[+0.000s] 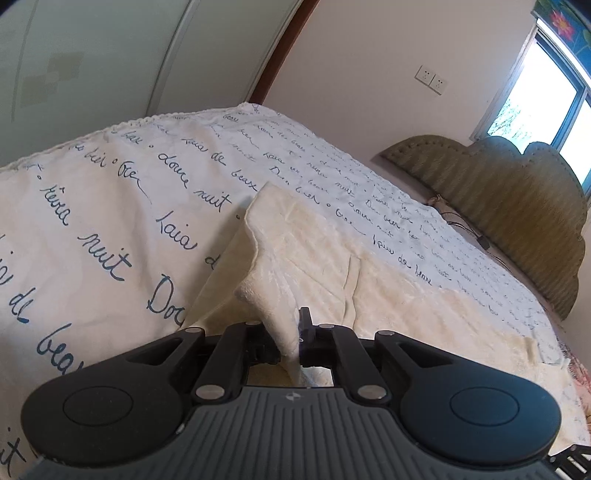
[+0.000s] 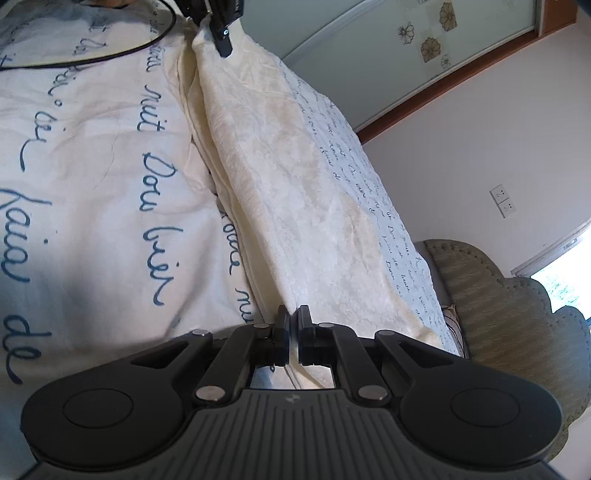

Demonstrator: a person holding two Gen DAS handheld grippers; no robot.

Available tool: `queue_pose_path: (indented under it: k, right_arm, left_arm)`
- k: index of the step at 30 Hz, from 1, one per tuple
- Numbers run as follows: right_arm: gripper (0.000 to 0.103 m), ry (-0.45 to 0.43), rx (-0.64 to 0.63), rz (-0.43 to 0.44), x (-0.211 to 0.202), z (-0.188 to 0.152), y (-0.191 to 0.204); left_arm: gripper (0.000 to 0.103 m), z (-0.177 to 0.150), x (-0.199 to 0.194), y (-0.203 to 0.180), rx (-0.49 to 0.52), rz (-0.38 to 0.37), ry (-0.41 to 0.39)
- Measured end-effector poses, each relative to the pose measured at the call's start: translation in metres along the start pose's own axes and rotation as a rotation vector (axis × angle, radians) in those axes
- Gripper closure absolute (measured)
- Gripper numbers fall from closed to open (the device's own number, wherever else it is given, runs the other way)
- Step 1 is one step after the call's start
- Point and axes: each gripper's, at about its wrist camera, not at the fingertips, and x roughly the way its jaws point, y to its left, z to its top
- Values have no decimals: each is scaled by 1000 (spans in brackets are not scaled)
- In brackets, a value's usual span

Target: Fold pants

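Note:
Cream textured pants (image 1: pixel 306 251) lie stretched along the bed. In the left wrist view, my left gripper (image 1: pixel 291 332) is shut on a bunched corner of the pants, which rises between its fingers. In the right wrist view, the pants (image 2: pixel 291 177) run away from the camera as a taut lifted band. My right gripper (image 2: pixel 293 325) is shut on their near edge. The left gripper (image 2: pixel 221 33) shows at the top of that view, pinching the far end.
The bed is covered by a white sheet (image 1: pixel 110 192) with blue handwriting print. An olive padded headboard (image 1: pixel 517 206) stands at the right, with a window (image 1: pixel 546 99) above. A black cable (image 2: pixel 110 51) lies on the sheet. A wardrobe (image 2: pixel 369 48) stands behind the bed.

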Motion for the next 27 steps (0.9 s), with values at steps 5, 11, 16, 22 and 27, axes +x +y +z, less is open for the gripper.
queue_pose_path:
  k: [5,11,16,22,27]
  right_arm:
    - [99,10,24,5,7,-4,13]
    - [99,-9,92,4,2,-9,13]
    - [98,-21,109,-26,0,-13,17]
    - [95,-43,249,83,-26,-27,-11]
    - [94,-57,643,49,-50,-77,-73]
  left_arm:
    - [92,-8,7,-7,52,54,-17]
    - [68,-3,-9,-21,54,165,-25]
    - [64,7,-45,-50,120,289,-101]
    - [35,9,-66,-115,291,157,-200]
    - [30,-27,-23,-196,485,-116,-80]
